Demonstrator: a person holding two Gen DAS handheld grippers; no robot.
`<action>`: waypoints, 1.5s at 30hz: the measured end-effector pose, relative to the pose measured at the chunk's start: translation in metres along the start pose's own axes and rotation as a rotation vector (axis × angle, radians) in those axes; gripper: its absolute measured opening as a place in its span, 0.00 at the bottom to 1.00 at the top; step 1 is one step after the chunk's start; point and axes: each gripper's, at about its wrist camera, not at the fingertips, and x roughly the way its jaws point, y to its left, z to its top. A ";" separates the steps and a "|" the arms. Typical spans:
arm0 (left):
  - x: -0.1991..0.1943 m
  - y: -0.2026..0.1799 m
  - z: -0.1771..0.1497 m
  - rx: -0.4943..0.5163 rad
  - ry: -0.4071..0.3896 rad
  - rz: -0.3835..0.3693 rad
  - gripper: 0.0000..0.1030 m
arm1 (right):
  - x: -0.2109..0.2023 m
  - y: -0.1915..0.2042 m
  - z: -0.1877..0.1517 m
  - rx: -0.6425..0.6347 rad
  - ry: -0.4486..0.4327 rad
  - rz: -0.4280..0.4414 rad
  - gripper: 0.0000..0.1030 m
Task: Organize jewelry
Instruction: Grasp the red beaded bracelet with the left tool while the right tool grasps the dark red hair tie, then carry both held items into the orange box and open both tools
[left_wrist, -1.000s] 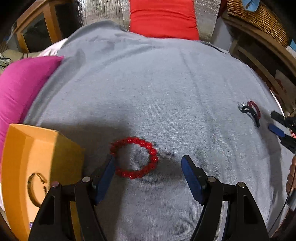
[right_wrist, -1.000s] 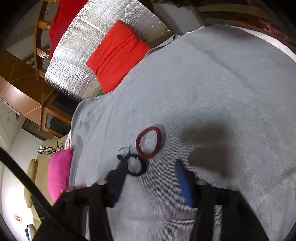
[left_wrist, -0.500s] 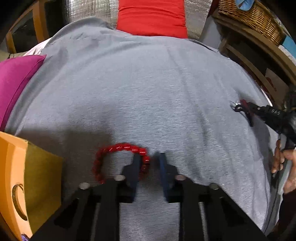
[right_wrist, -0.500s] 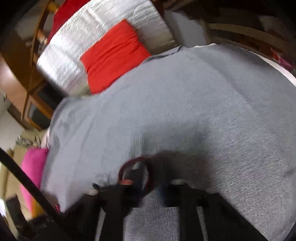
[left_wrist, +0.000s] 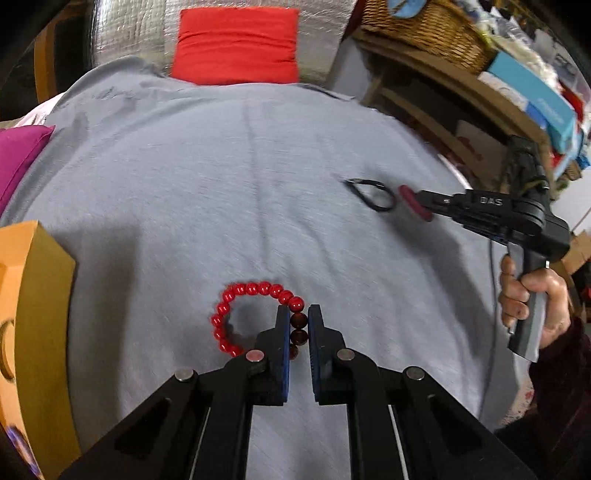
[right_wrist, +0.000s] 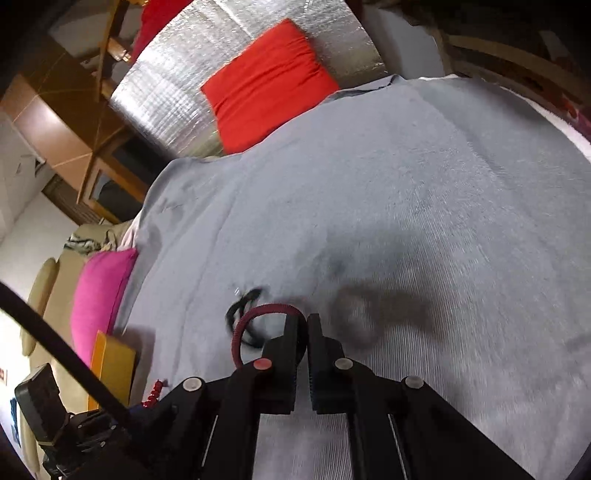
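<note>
Left gripper (left_wrist: 298, 321) pinches the right side of the red beaded bracelet (left_wrist: 255, 317) on the grey knit cloth (left_wrist: 221, 184), a few beads shadowed between the blue pads; the loop lies nearly flat, spreading left toward the open orange cardboard box (left_wrist: 33, 317), whose contents are cut off at the frame edge. Right gripper (right_wrist: 301, 328) has its fingers closed on the dark red ribbed ring (right_wrist: 255, 325), standing edge-up, partly hidden behind the fingers. Just beyond it, a thin black loop (right_wrist: 245, 299) is blurred, hard to make out.
</note>
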 end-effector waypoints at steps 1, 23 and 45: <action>-0.005 -0.005 -0.004 0.004 -0.006 -0.009 0.09 | -0.007 0.001 -0.005 -0.005 -0.001 0.000 0.05; -0.180 0.040 -0.062 -0.082 -0.246 0.042 0.09 | 0.004 0.198 -0.085 -0.221 0.050 0.225 0.05; -0.213 0.169 -0.129 -0.327 -0.254 0.218 0.09 | 0.070 0.308 -0.134 -0.374 0.119 0.259 0.05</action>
